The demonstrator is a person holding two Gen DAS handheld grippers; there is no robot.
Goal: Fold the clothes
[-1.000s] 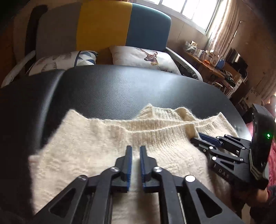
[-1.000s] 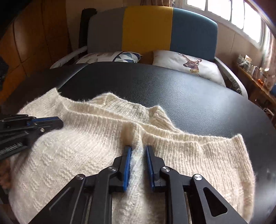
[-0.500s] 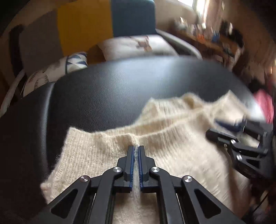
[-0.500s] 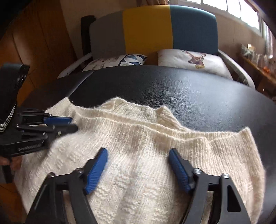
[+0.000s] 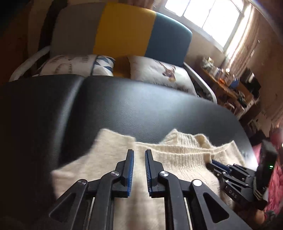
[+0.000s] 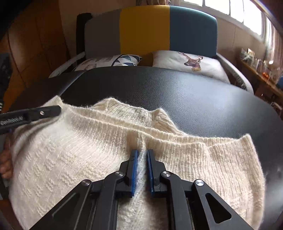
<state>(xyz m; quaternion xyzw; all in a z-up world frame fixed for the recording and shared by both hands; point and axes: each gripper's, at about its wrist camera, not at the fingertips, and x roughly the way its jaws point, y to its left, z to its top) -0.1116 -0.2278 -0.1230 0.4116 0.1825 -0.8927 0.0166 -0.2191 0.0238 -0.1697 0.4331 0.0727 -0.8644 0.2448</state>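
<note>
Left tool (image 5: 139, 154), nearest the lens in the left wrist view: its blue-padded jaws are opening, a narrow gap between them, with no fabric pinched; cream knit shows through the gap beneath. The tips point at the sweater's (image 5: 176, 159) far hem, just short of a notch where the left corner flap meets the ribbed edge.

Right tool (image 6: 141, 153), right wrist view: the jaws are closing on a raised pleat of the sweater (image 6: 70, 150). The fabric stands up between the blue pads and puckers into a ridge that runs on toward the ribbed hem just beyond the tips.

The sweater lies on the near part of the black padded bench (image 6: 194, 99), folded on itself so that several ribbed edges stack one behind another. It spreads to both sides of each tool. In the right wrist view the left tool (image 6: 56, 110) enters from the left edge, its tip over the sweater's far left corner; part of a hand (image 6: 6, 159) shows at the left margin beside the knit. In the left wrist view the right tool (image 5: 214, 163) sits low on the right, on the sweater's right side.

Beyond the garment, bare bench surface. Behind it, two cushions (image 6: 185, 62) on a sofa (image 6: 145, 28) with a grey, yellow and teal back. A window (image 5: 203, 16) lies farthest, upper right.
</note>
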